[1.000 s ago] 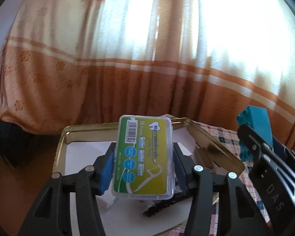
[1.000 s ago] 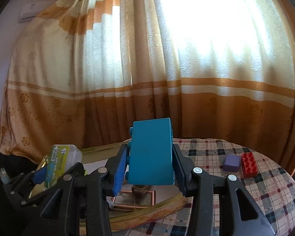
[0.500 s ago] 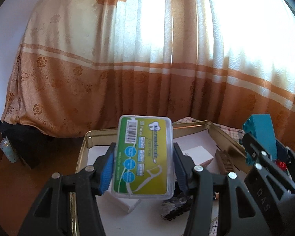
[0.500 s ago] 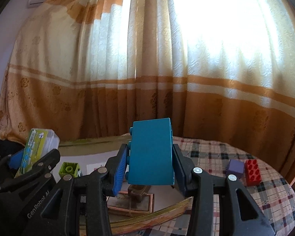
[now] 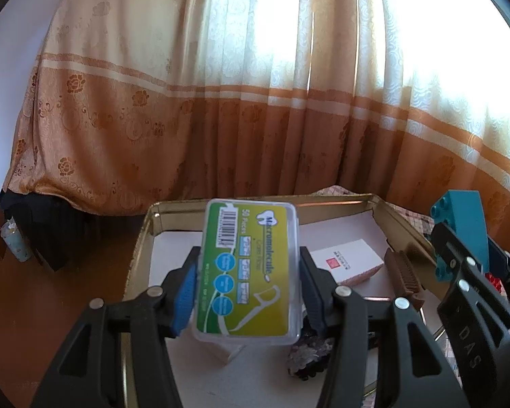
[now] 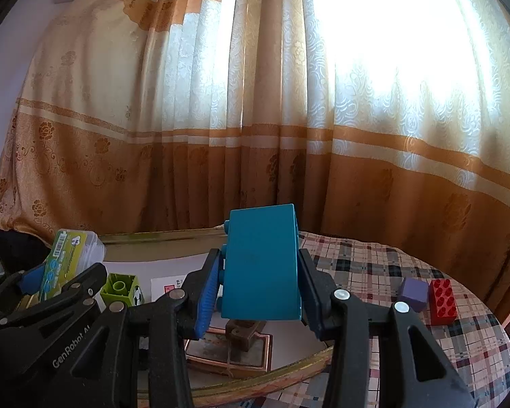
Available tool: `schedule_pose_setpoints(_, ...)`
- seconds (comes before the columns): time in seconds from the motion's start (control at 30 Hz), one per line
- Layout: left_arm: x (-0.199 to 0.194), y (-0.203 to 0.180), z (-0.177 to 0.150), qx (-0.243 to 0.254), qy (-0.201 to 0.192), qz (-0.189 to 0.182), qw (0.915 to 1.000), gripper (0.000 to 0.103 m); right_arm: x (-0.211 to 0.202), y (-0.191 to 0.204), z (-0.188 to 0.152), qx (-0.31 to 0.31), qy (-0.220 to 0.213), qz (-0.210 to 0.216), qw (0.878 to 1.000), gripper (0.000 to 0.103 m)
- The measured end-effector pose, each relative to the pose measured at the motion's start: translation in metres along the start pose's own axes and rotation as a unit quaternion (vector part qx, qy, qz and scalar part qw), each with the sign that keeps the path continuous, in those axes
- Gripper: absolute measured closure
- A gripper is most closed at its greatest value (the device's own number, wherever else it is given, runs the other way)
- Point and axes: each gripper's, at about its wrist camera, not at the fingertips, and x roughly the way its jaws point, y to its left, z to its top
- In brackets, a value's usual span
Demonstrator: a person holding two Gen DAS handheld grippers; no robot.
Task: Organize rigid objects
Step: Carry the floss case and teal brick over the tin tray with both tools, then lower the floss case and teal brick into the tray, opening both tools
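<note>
My left gripper [image 5: 248,289] is shut on a clear floss-pick box with a green and yellow label [image 5: 248,268], held above a gold metal tray [image 5: 142,248]. My right gripper [image 6: 260,294] is shut on a teal building block [image 6: 261,265], held over the tray's right part [image 6: 282,372]. The floss-pick box [image 6: 68,258] and left gripper show at the left of the right wrist view. The teal block [image 5: 462,234] and right gripper show at the right of the left wrist view.
In the tray lie a white box [image 5: 346,265], a brown comb [image 5: 404,278], a dark sparkly item [image 5: 306,353], a green block [image 6: 120,289] and a framed picture [image 6: 227,350]. A purple block [image 6: 414,294] and a red block [image 6: 442,301] sit on the plaid tablecloth [image 6: 374,272]. Curtains hang behind.
Both grippers have shifted slightly over the tray, keeping their objects. More of the tray's contents show in both views now, among them the green block and the white box.
</note>
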Motion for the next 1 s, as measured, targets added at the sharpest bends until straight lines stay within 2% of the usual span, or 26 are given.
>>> schedule_pose_setpoints(0.37,0.004,-0.007,-0.002,0.014,0.009,0.007,0.9998,0.049,0.015,0.003,0.002,-0.009,0.019,0.021,1.000,0.056)
schedule_pose_setpoints(0.4,0.003,-0.007,-0.002,0.016,0.009,0.008,0.9998,0.049,0.015,0.004,0.002,-0.011,0.020,0.023,0.999,0.054)
schedule_pose_setpoints(0.43,0.003,-0.008,-0.002,0.018,0.009,0.008,0.9998,0.049,0.014,0.005,0.002,-0.014,0.018,0.023,0.999,0.045)
schedule_pose_setpoints(0.5,0.003,-0.008,-0.002,0.019,0.009,0.013,0.9997,0.049,0.010,0.004,0.001,-0.012,0.008,0.011,1.000,0.035)
schedule_pose_setpoints(0.53,0.003,-0.007,-0.002,0.015,0.009,0.015,0.9997,0.046,0.006,0.001,0.001,-0.005,-0.001,0.008,1.000,0.028)
schedule_pose_setpoints(0.6,0.003,-0.006,-0.002,0.013,0.009,0.018,0.9997,0.029,-0.003,-0.005,0.000,0.012,-0.021,0.005,1.000,0.016)
schedule_pose_setpoints(0.67,-0.001,-0.008,-0.002,0.018,-0.002,0.024,0.9995,0.002,-0.014,-0.009,-0.002,0.020,-0.039,-0.008,0.999,0.012)
schedule_pose_setpoints(0.73,-0.006,-0.014,-0.003,0.031,-0.015,0.029,0.9990,0.000,-0.020,-0.012,-0.003,0.024,-0.042,-0.023,0.999,0.012)
schedule_pose_setpoints(0.83,-0.007,-0.023,-0.004,0.056,-0.014,0.022,0.9981,0.000,-0.025,-0.019,-0.005,0.033,-0.037,-0.043,0.998,0.012)
schedule_pose_setpoints(1.0,-0.009,-0.024,-0.005,0.059,-0.015,0.021,0.9979,0.000,-0.035,-0.028,-0.010,0.048,-0.031,-0.060,0.997,0.012)
